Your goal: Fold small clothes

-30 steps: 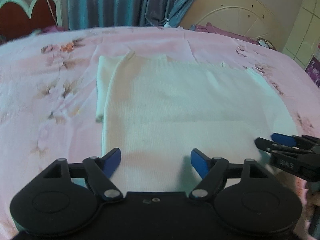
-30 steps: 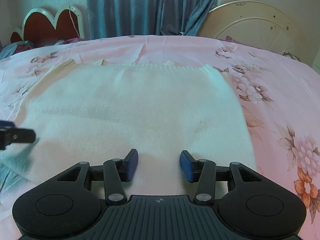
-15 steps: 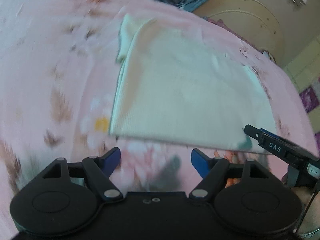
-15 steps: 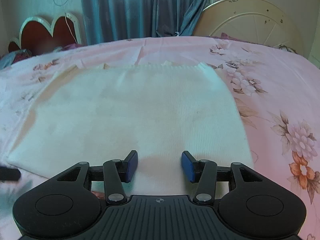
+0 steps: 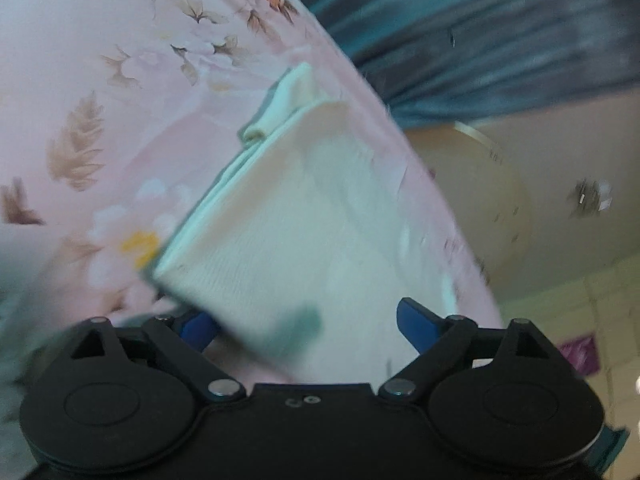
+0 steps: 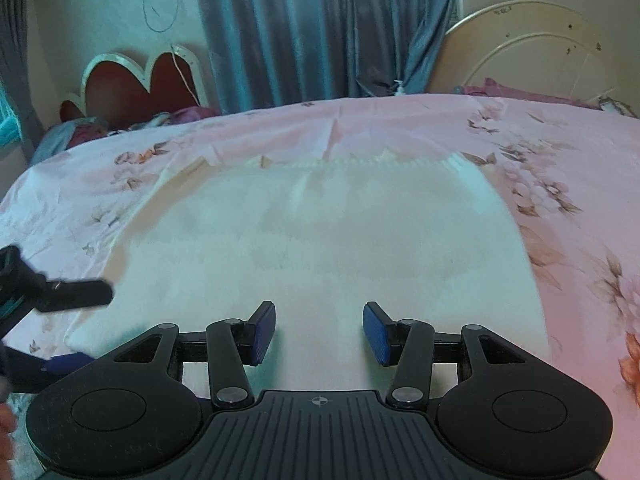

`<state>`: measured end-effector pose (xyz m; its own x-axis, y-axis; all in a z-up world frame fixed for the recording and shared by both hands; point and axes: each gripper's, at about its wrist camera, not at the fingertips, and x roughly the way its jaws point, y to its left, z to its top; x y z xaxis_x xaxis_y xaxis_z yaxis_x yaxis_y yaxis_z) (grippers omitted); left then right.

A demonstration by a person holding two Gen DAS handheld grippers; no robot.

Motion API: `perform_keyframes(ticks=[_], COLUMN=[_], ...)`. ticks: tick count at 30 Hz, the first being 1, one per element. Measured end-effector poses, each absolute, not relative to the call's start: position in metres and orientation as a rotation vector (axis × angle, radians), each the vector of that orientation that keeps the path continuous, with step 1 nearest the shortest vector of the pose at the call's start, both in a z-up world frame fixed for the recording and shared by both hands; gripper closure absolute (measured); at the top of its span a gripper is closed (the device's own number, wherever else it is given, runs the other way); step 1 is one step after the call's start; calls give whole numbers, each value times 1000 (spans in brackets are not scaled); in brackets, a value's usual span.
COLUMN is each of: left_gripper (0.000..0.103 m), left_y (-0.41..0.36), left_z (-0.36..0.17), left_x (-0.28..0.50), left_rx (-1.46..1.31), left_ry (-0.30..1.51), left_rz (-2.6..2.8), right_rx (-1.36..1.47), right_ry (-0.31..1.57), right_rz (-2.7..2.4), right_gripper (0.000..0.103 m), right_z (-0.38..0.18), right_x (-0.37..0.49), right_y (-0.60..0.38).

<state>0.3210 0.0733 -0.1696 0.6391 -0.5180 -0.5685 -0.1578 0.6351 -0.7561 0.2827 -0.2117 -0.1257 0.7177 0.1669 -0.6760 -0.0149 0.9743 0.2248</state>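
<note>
White knit garment [image 6: 320, 248] lies flat on the pink floral bed [image 6: 580, 152], filling the middle of the right wrist view; its ribbed edge runs along the far side, upper centre of the frame. In the left wrist view the same garment [image 5: 304, 232] runs diagonally up from the bottom centre, a folded-under layer showing along its left edge.

My left gripper [image 5: 308, 328] sits rolled over at the garment's near left corner. Its fingers are opening wide; the corner lies between them, but the pads are not pressing on it. My right gripper [image 6: 319, 332] hovers over the near edge, fingers [image 6: 264, 332] about half open, holding nothing.

Step in hand, as I judge it: setting up to grip the near edge for the next fold. Nothing gripped yet.

Next move calls for: slide one left finger under the corner, close on all layers, right gripper pinching the near edge likewise, then lift both together toward the ribbed edge.

Left view blurred; exact contact unclear.
</note>
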Motion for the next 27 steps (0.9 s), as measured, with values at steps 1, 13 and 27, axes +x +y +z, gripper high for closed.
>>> perform_keyframes(ticks=[1, 13, 27], left_gripper=[18, 86, 96], left_y=[71, 72, 54], left_z=[-172, -199, -153], left_x=[325, 350, 345], left_rx=[-894, -1007, -780], left_ry=[850, 685, 633], left_rz=[-231, -130, -154], right_rx=[209, 119, 18], right_ry=[762, 733, 749], right_rz=[109, 125, 162], right_gripper=[55, 55, 54], right_z=[-125, -134, -161], right_x=[286, 351, 354], right_y=[-212, -202, -189])
